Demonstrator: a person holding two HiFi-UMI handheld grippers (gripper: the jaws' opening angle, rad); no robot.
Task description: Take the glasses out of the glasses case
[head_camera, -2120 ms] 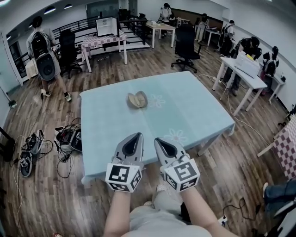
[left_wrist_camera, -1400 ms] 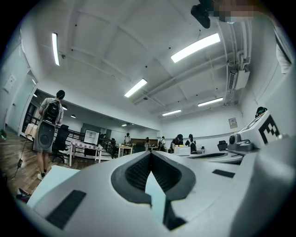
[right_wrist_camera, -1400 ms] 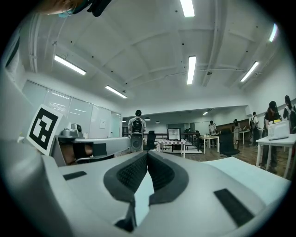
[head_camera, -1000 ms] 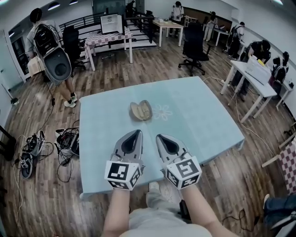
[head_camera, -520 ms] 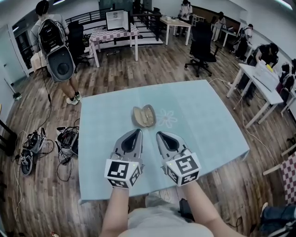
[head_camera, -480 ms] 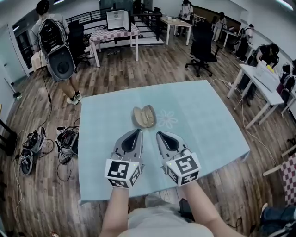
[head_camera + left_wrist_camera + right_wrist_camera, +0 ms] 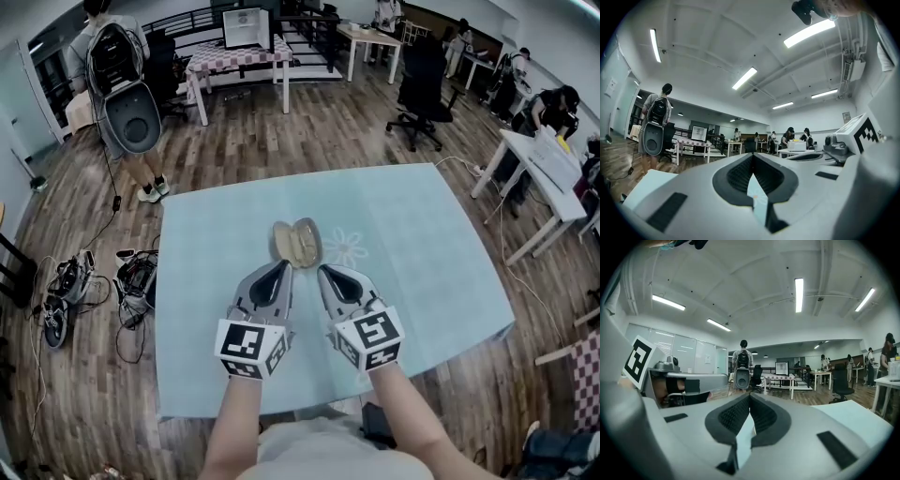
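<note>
Head view: open case (image 7: 296, 243) lies mid-table (image 7: 422, 244), just ahead of the left hand-held gripper (image 7: 278, 270) and right hand-held gripper (image 7: 323, 272), side by side; glasses not discernible. Left gripper view: jaws clenched, nothing between. Right gripper view: jaws clenched, empty.

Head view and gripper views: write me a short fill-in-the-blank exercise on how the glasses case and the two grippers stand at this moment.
1. The glasses case lies ___ on the light blue tablecloth.
2. The left gripper and the right gripper both have their jaws ___, with nothing between them.
3. Neither gripper ___ the case, which lies just beyond their tips.

Missing words: open; shut; touches.
</note>
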